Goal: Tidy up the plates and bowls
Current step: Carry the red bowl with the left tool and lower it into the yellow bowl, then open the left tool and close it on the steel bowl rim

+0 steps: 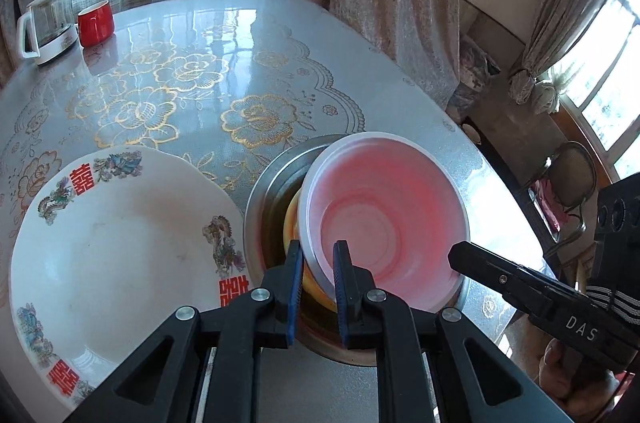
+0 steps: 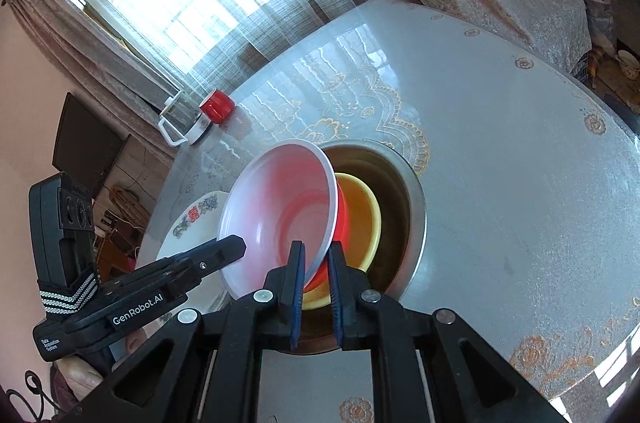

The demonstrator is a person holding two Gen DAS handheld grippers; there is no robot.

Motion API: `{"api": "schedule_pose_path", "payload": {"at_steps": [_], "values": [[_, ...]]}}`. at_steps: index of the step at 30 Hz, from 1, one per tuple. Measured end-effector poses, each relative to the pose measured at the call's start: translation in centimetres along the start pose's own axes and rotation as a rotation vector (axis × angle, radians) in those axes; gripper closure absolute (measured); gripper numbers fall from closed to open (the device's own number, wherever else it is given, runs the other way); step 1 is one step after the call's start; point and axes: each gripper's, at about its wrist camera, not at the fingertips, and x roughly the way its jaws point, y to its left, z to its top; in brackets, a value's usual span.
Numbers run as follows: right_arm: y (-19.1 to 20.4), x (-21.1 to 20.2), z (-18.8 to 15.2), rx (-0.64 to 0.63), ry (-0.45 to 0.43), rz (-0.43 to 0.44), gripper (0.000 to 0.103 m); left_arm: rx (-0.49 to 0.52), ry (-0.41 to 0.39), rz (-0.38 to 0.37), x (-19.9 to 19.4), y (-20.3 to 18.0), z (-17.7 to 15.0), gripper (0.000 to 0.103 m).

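Observation:
A bowl [image 1: 384,207], white inside and red outside, hangs tilted over a yellow bowl [image 1: 290,223] that sits inside a steel basin [image 1: 264,191]. My left gripper [image 1: 318,251] is shut on the bowl's near rim, blue pads on either side. My right gripper [image 2: 317,251] is shut on the rim of the same bowl [image 2: 280,211], above the yellow bowl [image 2: 360,211] and the basin [image 2: 412,199]. Each gripper shows in the other's view, at the bowl's edge. A white plate [image 1: 120,247] with dragons and red characters lies left of the basin.
A red cup [image 1: 95,23] and a glass kettle [image 1: 46,23] stand at the far left corner of the glossy floral table [image 1: 200,71]. The table's right edge drops off to a chair [image 1: 572,183] and curtains. A person's hand [image 1: 560,363] holds the right gripper.

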Motion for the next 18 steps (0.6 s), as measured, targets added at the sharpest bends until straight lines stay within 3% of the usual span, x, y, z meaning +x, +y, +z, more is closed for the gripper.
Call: {"api": "schedule_pose_path", "payload": {"at_steps": [6, 18], "values": [[-1.2, 0.9, -0.6, 0.021, 0.028, -0.029, 0.088, 0.01, 0.042, 0.028, 1.9, -0.2, -0.2, 0.09], [-0.7, 1.2, -0.8, -0.043, 0.035, -0.078, 0.088, 0.031, 0.037, 0.057, 2.3, 0.4, -0.2, 0.09]]}}
